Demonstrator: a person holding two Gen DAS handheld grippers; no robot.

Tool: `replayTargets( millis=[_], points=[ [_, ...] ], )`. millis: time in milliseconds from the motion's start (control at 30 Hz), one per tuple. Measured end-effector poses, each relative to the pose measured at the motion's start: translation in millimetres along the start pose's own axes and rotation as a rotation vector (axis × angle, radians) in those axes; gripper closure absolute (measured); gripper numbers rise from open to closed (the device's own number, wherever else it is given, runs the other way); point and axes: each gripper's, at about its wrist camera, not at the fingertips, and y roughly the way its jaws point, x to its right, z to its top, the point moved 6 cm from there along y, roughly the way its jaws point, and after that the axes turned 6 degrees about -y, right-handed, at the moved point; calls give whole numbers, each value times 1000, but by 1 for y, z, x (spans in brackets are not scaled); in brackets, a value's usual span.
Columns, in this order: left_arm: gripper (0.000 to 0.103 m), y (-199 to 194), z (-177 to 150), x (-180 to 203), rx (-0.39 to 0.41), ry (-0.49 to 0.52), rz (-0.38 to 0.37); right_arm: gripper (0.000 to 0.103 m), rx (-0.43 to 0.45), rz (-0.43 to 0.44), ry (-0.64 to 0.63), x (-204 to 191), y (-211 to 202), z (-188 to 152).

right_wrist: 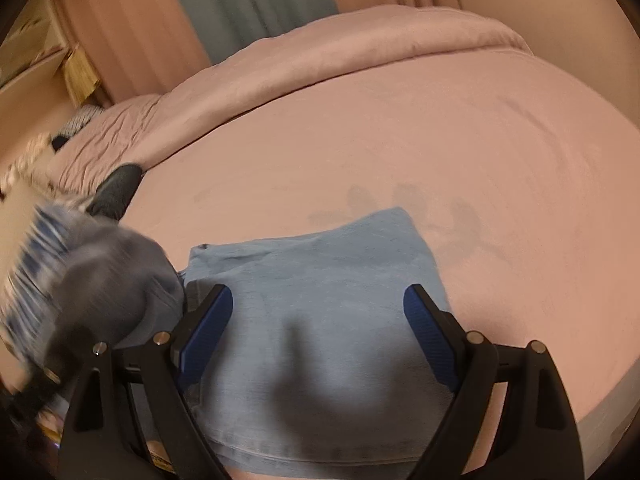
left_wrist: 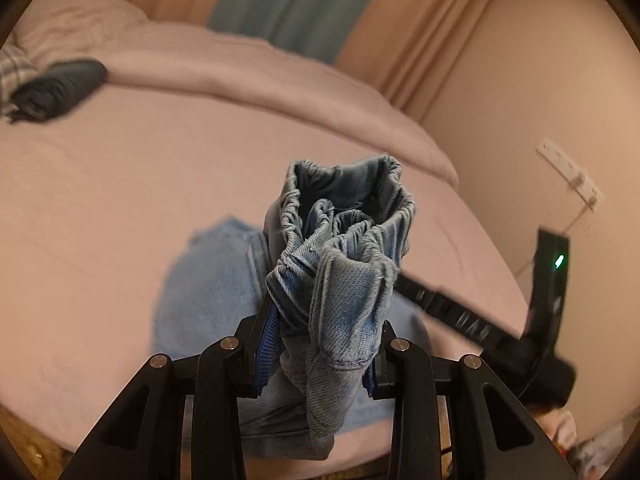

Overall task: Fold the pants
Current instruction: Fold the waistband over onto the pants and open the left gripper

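Light-blue denim pants (right_wrist: 304,256) lie partly folded on the pink bed (right_wrist: 440,140). In the left wrist view my left gripper (left_wrist: 324,340) is shut on the bunched elastic waistband (left_wrist: 344,240), lifted off the bed, while the rest of the pants (left_wrist: 208,280) lies below. In the right wrist view that lifted bunch (right_wrist: 100,264) shows as a blur at the left. Above the flat part of the pants my right gripper (right_wrist: 318,308) stands open, its blue pads (right_wrist: 208,320) wide apart with nothing gripped between them.
A dark folded garment (left_wrist: 56,88) lies at the far left of the bed, next to a rolled pink duvet (left_wrist: 240,72). Curtains (left_wrist: 296,4) hang behind. A white power strip (left_wrist: 568,176) is on the wall at the right. The bed's near edge runs below the pants.
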Motion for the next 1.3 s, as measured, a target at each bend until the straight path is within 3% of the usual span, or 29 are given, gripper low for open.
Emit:
replayTargets(
  millis=[133,267,533,633,767,867,1067,1300],
  points=[
    [70,30,-6,-8,-89,-24,-15,15,3,-15,51,16,-3,0],
    [70,55,-10,-15,-191,-102,-99,15,-11,-33,66,23,-1,-2],
    [69,57,-21,0,-182,-77,-96,15,-35,-34,66,23,6,-5],
    [61,40,-28,7,-201,-58,-111,15,-39,-32,55,23,6,-4],
    [36,16,-27,21,-178,-50,-180,15,-27,-33,49,24,2,-3],
    [33,-4,-18,27,-142,-55,-242,15,-25,-45,53,25,1,-3],
    [25,-29,2,3,-50,-72,-175,15,-15,-62,71,29,-3,-2],
    [24,-38,6,-53,-12,-191,-64,15,-7,-84,61,26,-5,-1]
  ],
)
